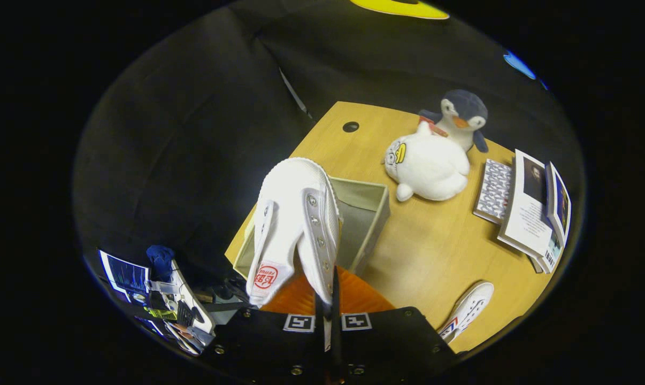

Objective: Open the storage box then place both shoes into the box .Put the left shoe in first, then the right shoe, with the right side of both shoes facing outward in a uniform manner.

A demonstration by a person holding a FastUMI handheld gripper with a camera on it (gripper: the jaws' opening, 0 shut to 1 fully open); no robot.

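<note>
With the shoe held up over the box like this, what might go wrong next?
1. The claw pinches only the edge of the shoe by its eyelet flap, so the shoe may slip or swing before it reaches the box.
2. The box sits near the table's edge; a push could shift it off.
3. The second shoe also lies close to the edge.

Dim booth; table (440,240) evenly lit, soft shadows; strong fisheye bending at edges; focus sharp.

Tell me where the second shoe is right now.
It lies on the wooden table, right of the gripper fingers, which pinch the first shoe above the open box.
</note>
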